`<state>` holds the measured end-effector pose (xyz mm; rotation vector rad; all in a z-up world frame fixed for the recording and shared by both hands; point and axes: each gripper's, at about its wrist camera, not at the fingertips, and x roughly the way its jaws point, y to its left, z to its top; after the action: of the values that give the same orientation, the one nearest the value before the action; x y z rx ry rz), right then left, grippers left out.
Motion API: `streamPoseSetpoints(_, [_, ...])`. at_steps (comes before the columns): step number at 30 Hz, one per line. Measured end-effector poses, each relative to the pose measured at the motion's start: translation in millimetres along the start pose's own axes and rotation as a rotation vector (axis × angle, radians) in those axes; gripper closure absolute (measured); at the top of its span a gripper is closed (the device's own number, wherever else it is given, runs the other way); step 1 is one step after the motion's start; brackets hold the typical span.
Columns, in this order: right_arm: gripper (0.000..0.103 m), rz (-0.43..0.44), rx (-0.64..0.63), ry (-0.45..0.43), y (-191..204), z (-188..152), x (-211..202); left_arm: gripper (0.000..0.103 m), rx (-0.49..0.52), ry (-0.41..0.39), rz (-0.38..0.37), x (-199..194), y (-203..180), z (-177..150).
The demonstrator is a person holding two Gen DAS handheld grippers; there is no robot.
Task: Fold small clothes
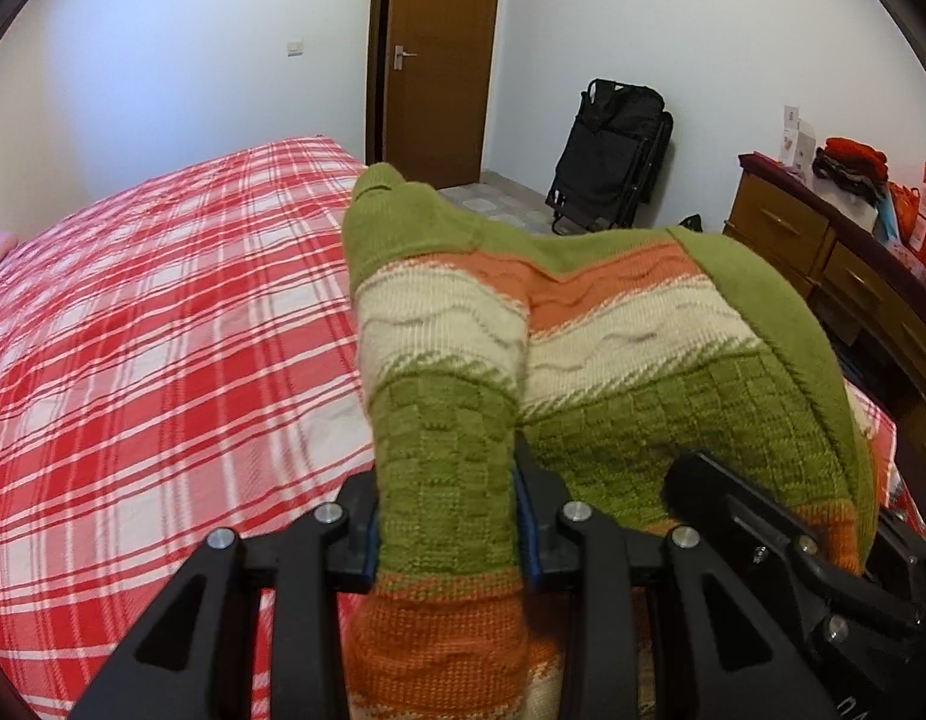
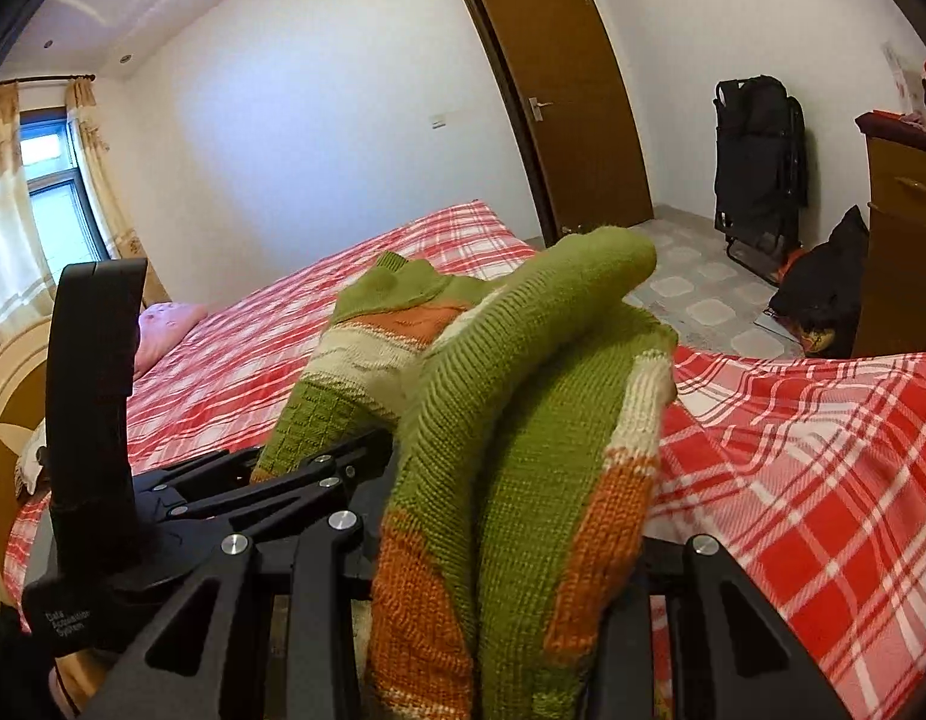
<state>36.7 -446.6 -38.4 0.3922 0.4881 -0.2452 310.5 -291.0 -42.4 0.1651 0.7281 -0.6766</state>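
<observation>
A small knitted sweater (image 1: 583,324) in green, cream and orange stripes hangs above the red plaid bed (image 1: 163,330), stretched between both grippers. My left gripper (image 1: 448,516) is shut on a bunched fold of it, green knit squeezed between the blue-edged pads. In the right wrist view my right gripper (image 2: 505,564) is shut on another thick fold of the sweater (image 2: 523,420), which drapes forward over the fingers and hides them. The other gripper's black body (image 2: 163,480) shows at the left, gripping the same garment.
The bed's plaid cover (image 2: 793,480) fills the area below. A brown door (image 1: 439,60), a folded black chair (image 1: 613,150), a wooden dresser (image 1: 823,264) with clutter and a dark bag (image 2: 829,294) on the tiled floor stand beyond. A curtained window (image 2: 43,192) is at left.
</observation>
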Motion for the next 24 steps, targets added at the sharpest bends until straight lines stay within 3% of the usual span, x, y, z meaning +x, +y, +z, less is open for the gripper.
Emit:
streamPoseSetpoints(9, [0.066, -0.001, 0.072, 0.067, -14.5, -7.9, 32.3, 0.068, -0.007, 0.096, 0.035, 48.6, -3.3, -0.3])
streamPoseSetpoints(24, [0.066, -0.007, 0.086, 0.080, -22.2, -6.8, 42.7, 0.068, 0.017, 0.097, 0.055, 52.2, -8.7, 1.4])
